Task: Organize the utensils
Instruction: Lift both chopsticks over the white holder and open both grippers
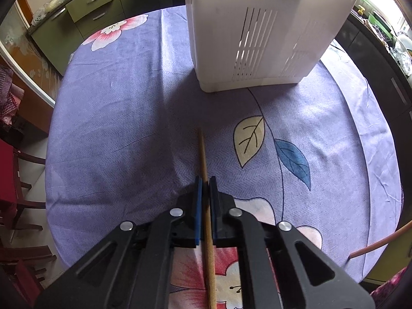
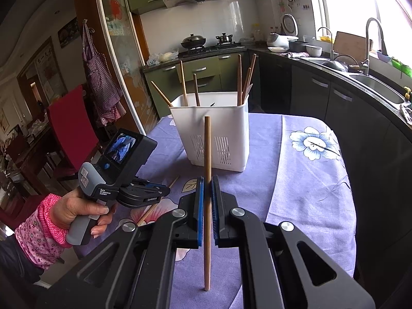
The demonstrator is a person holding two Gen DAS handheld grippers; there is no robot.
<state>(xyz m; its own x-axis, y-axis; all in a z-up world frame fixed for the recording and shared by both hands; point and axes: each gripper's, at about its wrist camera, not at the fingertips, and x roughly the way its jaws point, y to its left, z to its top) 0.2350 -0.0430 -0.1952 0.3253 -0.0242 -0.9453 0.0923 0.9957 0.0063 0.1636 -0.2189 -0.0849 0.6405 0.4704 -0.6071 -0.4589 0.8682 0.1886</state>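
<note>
In the right wrist view, the right tongs (image 2: pixel 207 180) are gripping 1 wooden chopstick (image 2: pixel 207 195) between their blue pads (image 2: pixel 200 206), holding it upright above the bench (image 2: pixel 309 180), with its top end showing in front of the white holder (image 2: pixel 231 126). To the left in that view, the person's left hand (image 2: pixel 77 213) is holding the left tongs (image 2: pixel 146 193) low over the near left part of the bench, with a second chopstick (image 2: pixel 154 207) running through them.

In the left wrist view, the left tongs (image 1: pixel 205 180) are closing on that second chopstick (image 1: pixel 206 170), which is pointing forward between the pads and lying close to the purple floral cloth (image 1: pixel 116 128); whether it is touching the cloth is unclear.

Farther back, the white slotted utensil holder (image 1: pixel 257 38) is standing upright near the middle of the bench. At least 6 more chopsticks (image 2: pixel 183 82) are leaning inside it, sticking out above its rim along the left and right sides.
</note>
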